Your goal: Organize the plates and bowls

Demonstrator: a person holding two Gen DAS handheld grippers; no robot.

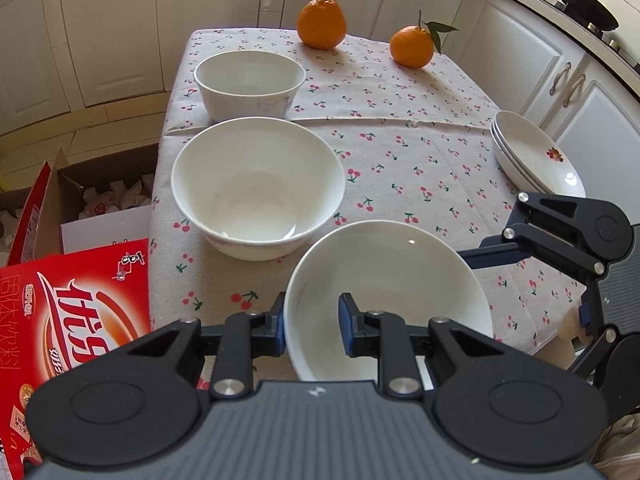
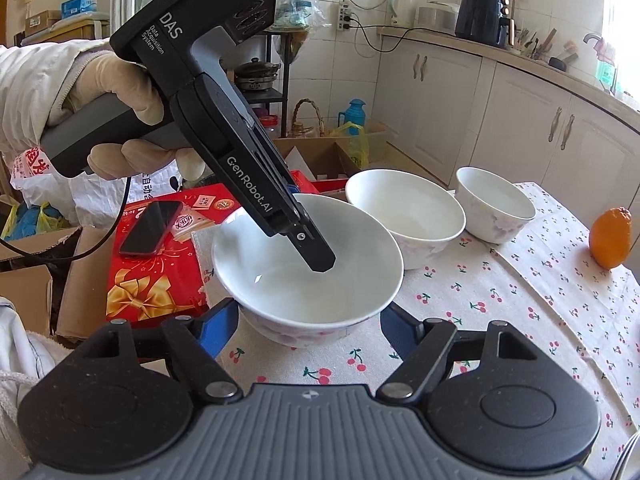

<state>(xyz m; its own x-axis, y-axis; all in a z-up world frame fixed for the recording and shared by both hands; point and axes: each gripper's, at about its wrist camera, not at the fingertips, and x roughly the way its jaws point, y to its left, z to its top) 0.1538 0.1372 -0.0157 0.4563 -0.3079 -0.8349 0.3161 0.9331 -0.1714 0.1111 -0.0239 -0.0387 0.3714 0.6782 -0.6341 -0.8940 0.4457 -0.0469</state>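
Observation:
Three white bowls stand in a row on the cherry-print tablecloth: a near bowl (image 1: 392, 300) (image 2: 308, 264), a middle bowl (image 1: 256, 184) (image 2: 404, 216) and a small far bowl (image 1: 250, 82) (image 2: 494, 204). My left gripper (image 1: 312, 326) straddles the near bowl's left rim, one finger inside and one outside, with a gap still showing. My right gripper (image 2: 308, 326) is open, its blue pads (image 2: 218, 324) on either side of the near bowl, not touching it. A stack of white plates (image 1: 536, 156) lies at the table's right edge.
Two oranges (image 1: 322, 22) (image 1: 412, 46) sit at the table's far end; one shows in the right wrist view (image 2: 610, 238). A red carton (image 1: 72, 312) with a phone (image 2: 152, 222) on it and open cardboard boxes (image 1: 100, 196) stand left of the table. White cabinets surround it.

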